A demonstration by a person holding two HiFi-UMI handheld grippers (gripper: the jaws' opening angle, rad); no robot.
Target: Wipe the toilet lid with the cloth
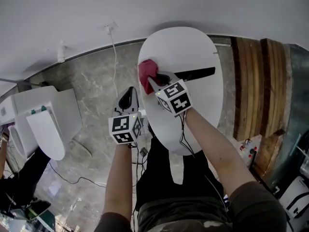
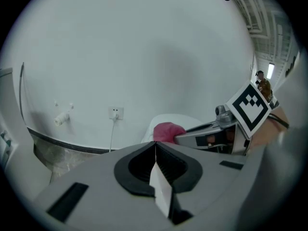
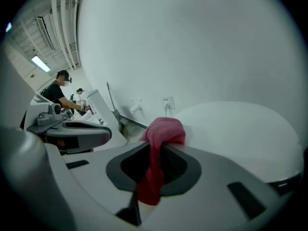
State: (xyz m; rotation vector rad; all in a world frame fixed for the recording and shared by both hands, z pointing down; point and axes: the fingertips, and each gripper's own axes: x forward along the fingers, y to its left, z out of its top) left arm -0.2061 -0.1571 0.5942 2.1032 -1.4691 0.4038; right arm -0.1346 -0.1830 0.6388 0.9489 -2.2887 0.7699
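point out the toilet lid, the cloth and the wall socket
toilet lid [image 1: 193, 52]: head view, bare white top towards its far end
cloth [image 1: 146, 73]: head view, middle of the red bunch
wall socket [image 2: 115, 113]: left gripper view, its white faceplate

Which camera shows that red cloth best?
The right gripper view: the cloth sits close and central, pinched between the jaws of the right gripper. The head view shows it small, bunched against the toilet lid. The left gripper view catches only a pink lump at the other gripper's tip.
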